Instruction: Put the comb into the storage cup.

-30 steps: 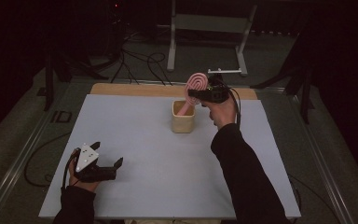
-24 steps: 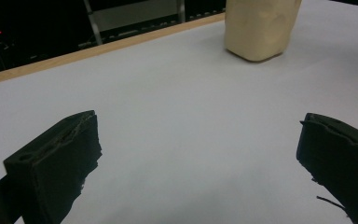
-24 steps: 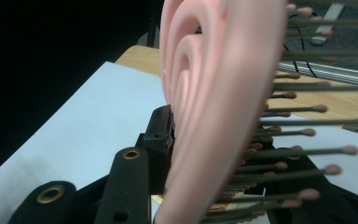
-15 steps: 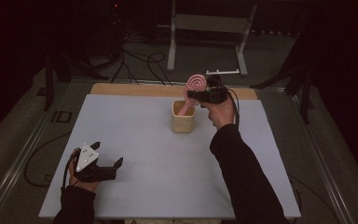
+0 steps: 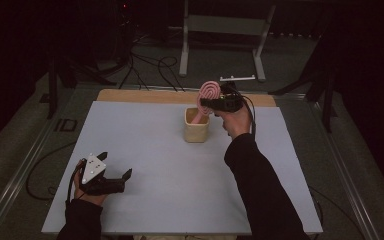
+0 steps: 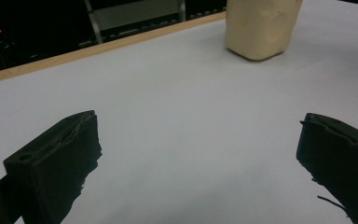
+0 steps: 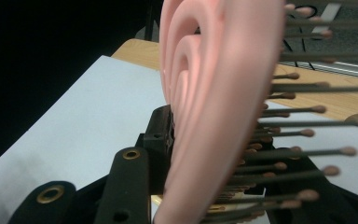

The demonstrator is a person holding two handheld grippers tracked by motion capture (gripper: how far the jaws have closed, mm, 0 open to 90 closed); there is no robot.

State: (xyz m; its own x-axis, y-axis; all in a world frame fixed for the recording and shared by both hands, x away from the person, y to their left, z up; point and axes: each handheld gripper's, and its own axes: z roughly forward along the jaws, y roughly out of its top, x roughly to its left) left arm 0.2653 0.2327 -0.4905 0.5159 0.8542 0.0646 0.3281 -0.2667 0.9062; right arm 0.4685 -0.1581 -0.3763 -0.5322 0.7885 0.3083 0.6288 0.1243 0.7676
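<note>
Pink hairbrush [image 5: 209, 94], head clamped in right gripper [image 5: 214, 103], handle down in tan cup [image 5: 196, 126] mid-table; left gripper [image 5: 115, 181] spread, empty; risk: sideways pull likely tips the light cup.

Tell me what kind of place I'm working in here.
Probably a lab or studio set up for recording handling tasks, not a home. A bare pale work table stands in a dark room, loose cables lie on the floor behind it, and a metal stand sits beyond the far edge.
</note>
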